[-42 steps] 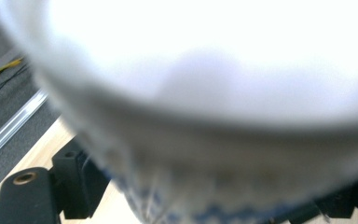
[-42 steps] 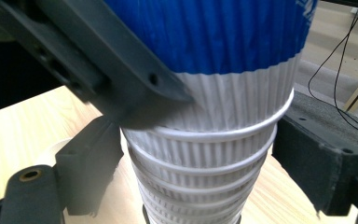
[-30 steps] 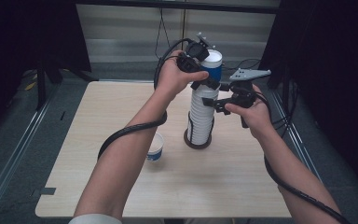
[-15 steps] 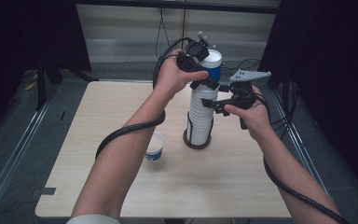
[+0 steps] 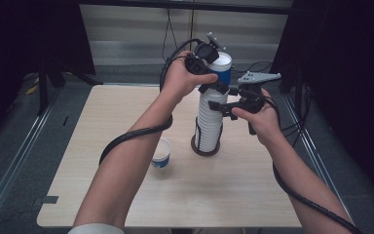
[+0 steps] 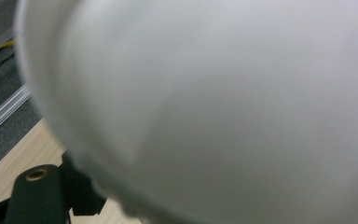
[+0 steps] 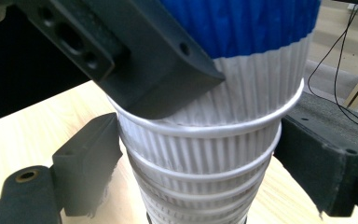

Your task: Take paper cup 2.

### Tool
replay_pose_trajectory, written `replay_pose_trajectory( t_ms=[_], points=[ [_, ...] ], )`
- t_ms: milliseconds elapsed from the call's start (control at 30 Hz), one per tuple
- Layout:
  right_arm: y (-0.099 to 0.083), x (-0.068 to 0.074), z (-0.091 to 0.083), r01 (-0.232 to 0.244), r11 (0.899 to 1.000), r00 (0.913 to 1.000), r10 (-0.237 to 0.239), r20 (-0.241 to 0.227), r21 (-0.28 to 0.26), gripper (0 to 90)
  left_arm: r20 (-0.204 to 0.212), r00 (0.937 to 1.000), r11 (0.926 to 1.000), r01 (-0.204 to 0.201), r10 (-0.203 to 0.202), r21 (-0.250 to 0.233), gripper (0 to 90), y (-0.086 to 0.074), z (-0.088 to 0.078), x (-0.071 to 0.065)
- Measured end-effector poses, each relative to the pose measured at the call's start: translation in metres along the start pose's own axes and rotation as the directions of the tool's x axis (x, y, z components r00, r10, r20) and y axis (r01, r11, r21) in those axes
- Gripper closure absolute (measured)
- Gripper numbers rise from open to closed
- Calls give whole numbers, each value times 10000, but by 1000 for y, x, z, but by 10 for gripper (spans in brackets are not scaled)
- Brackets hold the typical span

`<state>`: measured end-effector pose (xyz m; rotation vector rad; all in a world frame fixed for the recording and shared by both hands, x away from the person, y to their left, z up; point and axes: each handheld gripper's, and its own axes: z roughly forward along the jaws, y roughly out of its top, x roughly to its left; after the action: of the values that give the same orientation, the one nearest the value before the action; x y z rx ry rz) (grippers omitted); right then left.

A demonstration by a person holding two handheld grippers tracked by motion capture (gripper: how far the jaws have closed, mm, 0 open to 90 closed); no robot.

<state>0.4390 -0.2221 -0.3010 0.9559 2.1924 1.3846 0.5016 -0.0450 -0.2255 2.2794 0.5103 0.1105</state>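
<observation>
High view: right gripper [image 5: 224,105] jaws just widened around cup stack [image 5: 208,129]; left gripper [image 5: 214,80] clamps top cup [image 5: 222,66].

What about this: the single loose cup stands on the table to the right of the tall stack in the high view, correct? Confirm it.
Not quite. In the high view the single loose cup stands on the table to the left of the tall stack, beside the person's left forearm, not to the right. It is upright and apart from the stack, as you said.
</observation>
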Motion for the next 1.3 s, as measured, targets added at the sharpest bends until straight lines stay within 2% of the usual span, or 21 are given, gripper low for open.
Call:
replay_pose_trajectory(
  t_ms=[200, 267, 467, 500, 600, 1033, 1300],
  points=[
    [-2, 0, 1, 28, 9999, 10000, -28, -8, -121, 146, -19, 10000, 10000, 46, -46, -73, 196, 1, -3, 1],
    [-1, 0, 1, 68, 9999, 10000, -68, -3, -82, 147, 10, 9998, 9996, 192, -192, -199, 198, 1, -4, 1],
    [-2, 1, 1, 126, 9999, 9999, -126, 13, -74, 148, 37, 10000, 9998, 57, -56, -165, 204, 2, -7, 1],
    [-1, 1, 1, 90, 9999, 10000, -90, 31, -51, 148, -79, 10000, 10000, -38, 37, -76, 205, 4, -7, -1],
    [-2, 0, 0, 89, 10000, 9999, -89, 46, -43, 148, -87, 10000, 9999, -38, 37, -103, 209, 6, -8, -1],
    [-3, 0, 1, 106, 9999, 9999, -105, 82, -118, 147, -82, 9999, 9966, 91, -98, -822, 239, 9, -26, 0],
    [-3, 1, 1, 98, 9999, 9999, -97, 107, -134, 146, -131, 9998, 9948, 115, -129, -1012, 241, 11, -37, -1]
  ],
)
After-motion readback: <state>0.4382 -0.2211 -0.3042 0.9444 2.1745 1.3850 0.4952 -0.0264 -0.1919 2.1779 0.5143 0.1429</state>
